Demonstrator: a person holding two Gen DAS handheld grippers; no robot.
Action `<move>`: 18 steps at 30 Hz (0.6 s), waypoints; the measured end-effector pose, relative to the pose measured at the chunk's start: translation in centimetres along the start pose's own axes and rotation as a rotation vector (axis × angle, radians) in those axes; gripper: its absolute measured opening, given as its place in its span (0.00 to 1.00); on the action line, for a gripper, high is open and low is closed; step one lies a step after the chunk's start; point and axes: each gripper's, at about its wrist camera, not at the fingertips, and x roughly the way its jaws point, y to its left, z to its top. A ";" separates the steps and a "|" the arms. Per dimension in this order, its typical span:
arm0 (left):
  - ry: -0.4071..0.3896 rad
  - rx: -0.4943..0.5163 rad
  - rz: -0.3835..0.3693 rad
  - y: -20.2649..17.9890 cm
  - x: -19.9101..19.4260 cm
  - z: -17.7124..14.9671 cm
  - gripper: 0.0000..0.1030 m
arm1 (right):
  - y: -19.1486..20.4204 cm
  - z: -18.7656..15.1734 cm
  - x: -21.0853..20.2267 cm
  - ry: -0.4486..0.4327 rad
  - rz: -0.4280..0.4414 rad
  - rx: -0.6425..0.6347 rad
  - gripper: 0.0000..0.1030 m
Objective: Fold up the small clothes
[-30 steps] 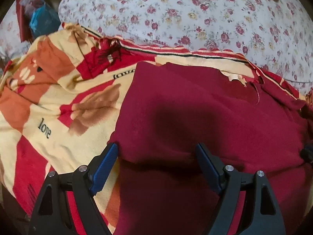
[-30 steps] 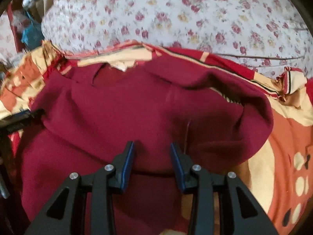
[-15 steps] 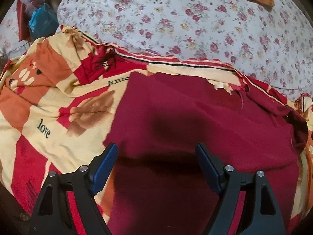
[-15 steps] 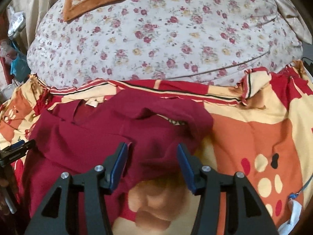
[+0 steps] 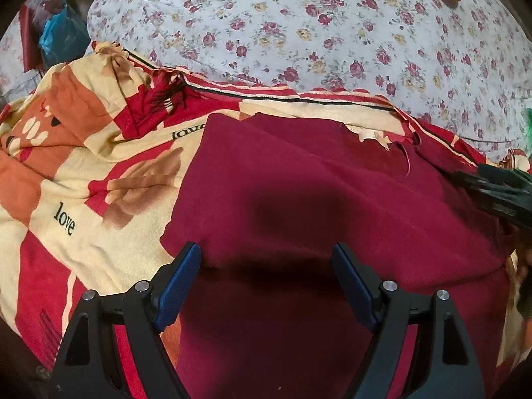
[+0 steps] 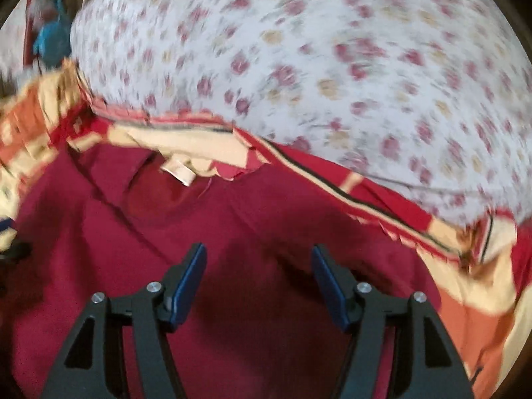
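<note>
Two spread claws, left claw and right claw, above maroon garment.

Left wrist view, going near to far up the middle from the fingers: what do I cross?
Open left gripper → dark red knit garment → red, orange and cream printed blanket → white floral quilt.

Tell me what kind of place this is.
Most likely a bedroom. The dark red garment lies on a patterned blanket printed with "love", spread over a bed, with a big floral quilt bunched behind it.
</note>
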 end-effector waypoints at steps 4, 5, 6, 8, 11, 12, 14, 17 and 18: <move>0.005 0.013 0.000 0.0 0.2 -0.1 0.61 | 0.0 0.9 3.4 0.046 -0.058 -0.004 0.40; 0.006 0.013 0.000 0.0 0.2 -0.1 0.61 | -0.2 1.0 4.3 0.068 -0.054 0.002 0.28; 0.007 0.013 0.000 0.0 0.3 -0.1 0.61 | -0.5 0.9 4.3 0.064 -0.046 0.020 0.14; 0.007 0.012 0.000 0.0 0.3 -0.1 0.61 | -1.3 0.9 3.6 0.043 -0.020 0.067 0.09; 0.008 0.010 -0.001 0.0 0.3 -0.1 0.61 | -3.7 0.9 0.2 -0.017 0.106 0.193 0.08; 0.006 0.009 -0.002 0.0 0.2 -0.1 0.61 | -4.6 1.0 -1.4 -0.040 0.158 0.224 0.08; -0.002 0.007 0.000 0.3 -0.2 -0.1 0.61 | -6.0 1.1 -4.9 -0.093 0.223 0.242 0.08; -0.012 -0.011 0.001 0.8 -0.8 0.0 0.61 | -7.6 1.5 -11.0 -0.171 0.309 0.233 0.08; -0.014 -0.018 -0.001 1.0 -1.0 0.0 0.61 | -8.1 1.5 -13.6 -0.207 0.341 0.231 0.08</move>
